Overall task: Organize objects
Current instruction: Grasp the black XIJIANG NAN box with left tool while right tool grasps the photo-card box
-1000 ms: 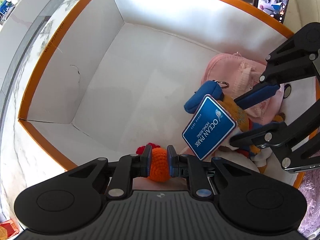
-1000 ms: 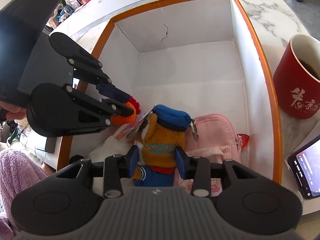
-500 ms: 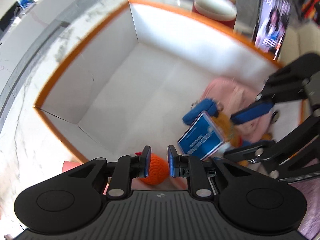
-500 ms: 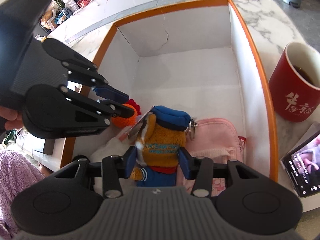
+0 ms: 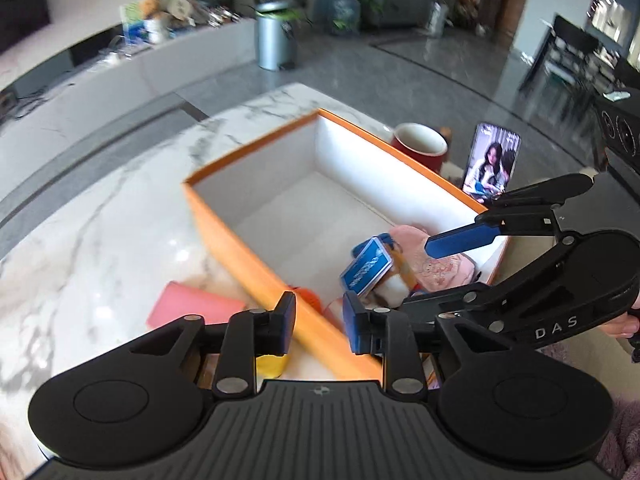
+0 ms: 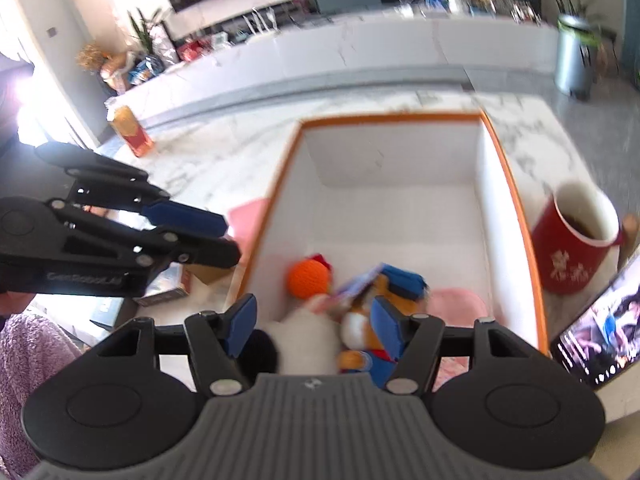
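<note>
An orange-rimmed white box (image 5: pixel 256 260) (image 6: pixel 516 200) stands on the marble table. Inside at its near end lie an orange crochet ball (image 6: pixel 310 280), a plush toy with a blue cap (image 6: pixel 400 284), its blue tag (image 5: pixel 366 268) and a pink pouch (image 5: pixel 436 268) (image 6: pixel 460 300). My left gripper (image 5: pixel 319 320) is open and empty, raised above the box's near rim. My right gripper (image 6: pixel 314 324) is open and empty, raised above the toys.
A red mug (image 6: pixel 576 252) (image 5: pixel 420 146) and a phone (image 5: pixel 490 164) (image 6: pixel 600 336) playing video stand right of the box. A pink item (image 5: pixel 192 308) and a yellow item (image 5: pixel 272 364) lie left of the box. A small carton (image 6: pixel 134 132) stands farther left.
The left gripper let go of the orange ball and the right gripper let go of the plush toy. Both opened and pulled up and back out of the box.
</note>
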`<move>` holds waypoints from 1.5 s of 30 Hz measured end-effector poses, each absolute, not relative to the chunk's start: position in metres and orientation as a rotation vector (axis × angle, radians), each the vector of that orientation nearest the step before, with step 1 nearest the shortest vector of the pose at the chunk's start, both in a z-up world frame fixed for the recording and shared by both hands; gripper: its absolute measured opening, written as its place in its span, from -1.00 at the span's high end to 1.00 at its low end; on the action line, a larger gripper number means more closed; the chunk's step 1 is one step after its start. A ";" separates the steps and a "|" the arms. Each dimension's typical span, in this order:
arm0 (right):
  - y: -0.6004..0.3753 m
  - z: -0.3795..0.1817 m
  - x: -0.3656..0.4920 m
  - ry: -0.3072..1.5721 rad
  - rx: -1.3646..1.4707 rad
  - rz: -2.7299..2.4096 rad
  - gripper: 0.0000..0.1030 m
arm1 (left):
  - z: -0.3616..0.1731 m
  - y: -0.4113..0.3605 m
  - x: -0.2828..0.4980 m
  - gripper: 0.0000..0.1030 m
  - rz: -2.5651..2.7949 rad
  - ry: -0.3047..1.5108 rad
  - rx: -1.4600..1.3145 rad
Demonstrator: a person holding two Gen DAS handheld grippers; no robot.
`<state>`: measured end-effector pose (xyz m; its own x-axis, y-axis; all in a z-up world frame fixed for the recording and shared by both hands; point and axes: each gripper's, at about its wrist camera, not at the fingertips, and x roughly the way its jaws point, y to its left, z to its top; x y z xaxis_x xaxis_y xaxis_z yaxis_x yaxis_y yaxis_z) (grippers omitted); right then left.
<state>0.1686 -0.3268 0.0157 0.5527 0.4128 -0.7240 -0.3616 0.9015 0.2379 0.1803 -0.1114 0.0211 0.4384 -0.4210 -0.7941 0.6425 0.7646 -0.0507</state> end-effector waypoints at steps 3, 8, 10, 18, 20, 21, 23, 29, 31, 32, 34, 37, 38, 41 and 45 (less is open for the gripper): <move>-0.304 0.026 0.157 0.807 0.035 0.504 -0.27 | 0.031 -0.077 0.164 0.29 -0.586 0.853 0.236; -0.253 0.033 0.143 0.740 -0.032 0.586 -0.23 | 0.029 -0.018 0.141 0.28 -0.413 0.831 0.158; -0.232 0.028 0.141 0.749 -0.045 0.613 -0.21 | 0.023 0.004 0.135 0.24 -0.346 0.851 0.116; -0.164 -0.019 0.145 0.857 -0.047 0.636 0.04 | -0.015 0.064 0.124 -0.18 -0.190 0.917 0.046; -0.151 -0.029 0.146 0.884 -0.058 0.639 0.04 | -0.026 0.069 0.125 -0.38 -0.198 0.954 0.086; -0.146 -0.033 0.147 0.894 -0.064 0.642 0.04 | -0.031 0.071 0.127 -0.41 -0.195 0.976 0.100; -0.134 -0.041 0.147 0.914 -0.083 0.645 0.04 | -0.043 0.079 0.133 -0.53 -0.162 1.029 0.082; -0.105 -0.061 0.158 0.948 -0.143 0.647 0.03 | -0.062 0.103 0.143 -0.71 -0.106 1.095 -0.148; -0.100 -0.065 0.163 0.948 -0.164 0.637 0.02 | -0.067 0.106 0.146 -0.72 -0.078 1.116 -0.180; -0.099 -0.066 0.165 0.948 -0.168 0.633 -0.04 | -0.070 0.107 0.148 -0.73 -0.053 1.132 -0.189; -0.097 -0.069 0.173 0.953 -0.162 0.624 -0.15 | -0.074 0.106 0.149 -0.73 -0.019 1.148 -0.187; -0.094 -0.074 0.183 0.966 -0.147 0.614 -0.18 | -0.079 0.102 0.150 -0.73 0.004 1.154 -0.168; -0.093 -0.076 0.187 0.971 -0.141 0.605 -0.18 | -0.080 0.100 0.150 -0.71 0.006 1.158 -0.163; -0.091 -0.083 0.197 0.983 -0.119 0.581 -0.17 | -0.084 0.097 0.152 -0.73 -0.007 1.173 -0.145; -0.089 -0.089 0.207 1.006 -0.078 0.581 -0.19 | -0.084 0.103 0.153 -0.71 0.013 1.170 -0.161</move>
<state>0.2072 -0.0892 -0.0892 0.3980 0.4233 -0.8139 -0.4934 0.8467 0.1991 0.1535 0.1031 -0.0844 0.3910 -0.0738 -0.9174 -0.0936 0.9884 -0.1194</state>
